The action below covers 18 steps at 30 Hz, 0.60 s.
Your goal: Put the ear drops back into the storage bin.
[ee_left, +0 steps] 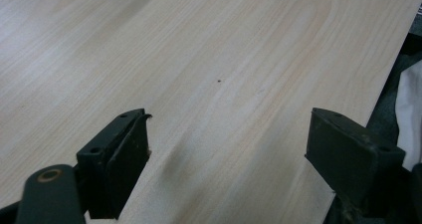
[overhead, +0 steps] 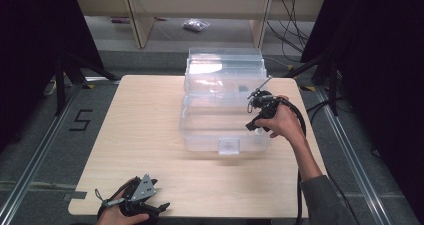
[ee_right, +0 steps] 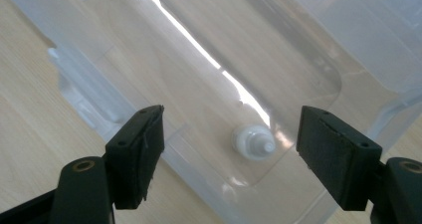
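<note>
Jaws of right gripper [ee_right: 229, 154] wide apart, nothing between pads; poised above clear plastic box [overhead: 225, 102] at its right side. Small white cap [ee_right: 254, 142] lying on box floor, below gap between jaws. Left gripper [ee_left: 226, 154] jaws open, empty, over bare wooden table [overhead: 135, 130] near front edge.

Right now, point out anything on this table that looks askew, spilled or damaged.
Nothing stands out. The clear plastic box sits square on the wooden table with its lid open behind it. A small white part lies on the box floor under the open right gripper. No spill or crack shows.
</note>
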Each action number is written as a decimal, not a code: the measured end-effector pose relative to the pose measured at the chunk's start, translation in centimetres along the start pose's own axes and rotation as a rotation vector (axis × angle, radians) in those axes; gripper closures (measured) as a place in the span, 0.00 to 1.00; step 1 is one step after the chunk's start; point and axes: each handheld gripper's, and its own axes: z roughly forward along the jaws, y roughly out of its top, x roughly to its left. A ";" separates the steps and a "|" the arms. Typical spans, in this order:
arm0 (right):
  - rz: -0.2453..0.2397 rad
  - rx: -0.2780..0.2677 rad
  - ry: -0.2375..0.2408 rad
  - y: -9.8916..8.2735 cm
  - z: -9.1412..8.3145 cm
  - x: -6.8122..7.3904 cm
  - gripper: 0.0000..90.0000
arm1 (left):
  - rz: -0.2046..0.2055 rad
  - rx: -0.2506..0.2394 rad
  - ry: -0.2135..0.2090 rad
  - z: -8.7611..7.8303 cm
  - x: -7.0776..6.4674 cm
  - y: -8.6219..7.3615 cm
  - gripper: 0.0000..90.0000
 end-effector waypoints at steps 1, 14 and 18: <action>0.000 -0.007 0.004 -0.2 -0.1 0.3 0.31 | -0.001 -0.001 -0.005 0.0 0.0 0.0 0.18; 0.017 -0.071 0.034 -1.9 -1.3 1.3 0.30 | 0.000 0.003 0.000 0.0 0.0 0.0 0.18; -0.015 -0.104 0.026 -2.4 -1.5 1.3 0.30 | -0.002 0.003 -0.004 0.0 0.0 0.0 0.18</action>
